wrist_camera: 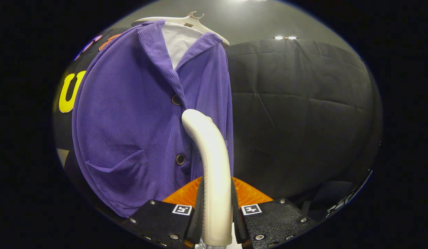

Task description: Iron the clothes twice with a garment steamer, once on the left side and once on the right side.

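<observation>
A purple corduroy jacket (pixel 130 114) was seen hanging against the black booth wall (pixel 300 114), carried on a pale hanger (pixel 186 20) whose hook rose at the top of the garment. Its ribbed collar was laid open, and a white lining (pixel 177 43) was exposed in the V between the lapels. Two dark buttons were set along the front edge, an upper button (pixel 176 100) below the collar and a lower button (pixel 180 159) further down. The left front panel was shown hanging in soft folds, with a crease gathered near the lower hem.

Just to the right of the button line, the white handle of the garment steamer (pixel 214 166) was held upright between the two fingers of the claw (pixel 217 214). The claw was closed on the steamer, both fingers being pressed against the sides of its handle. The handle was curved forward at its upper end, the rounded tip lying close to the jacket front, level with the space between the two buttons; whether it touched the cloth could not be told. An orange ribbed part (pixel 250 193) was visible behind the handle, just above the fingers.

To the right of the jacket, the quilted black wall was left bare, with ceiling lights (pixel 284 37) above its upper edge
</observation>
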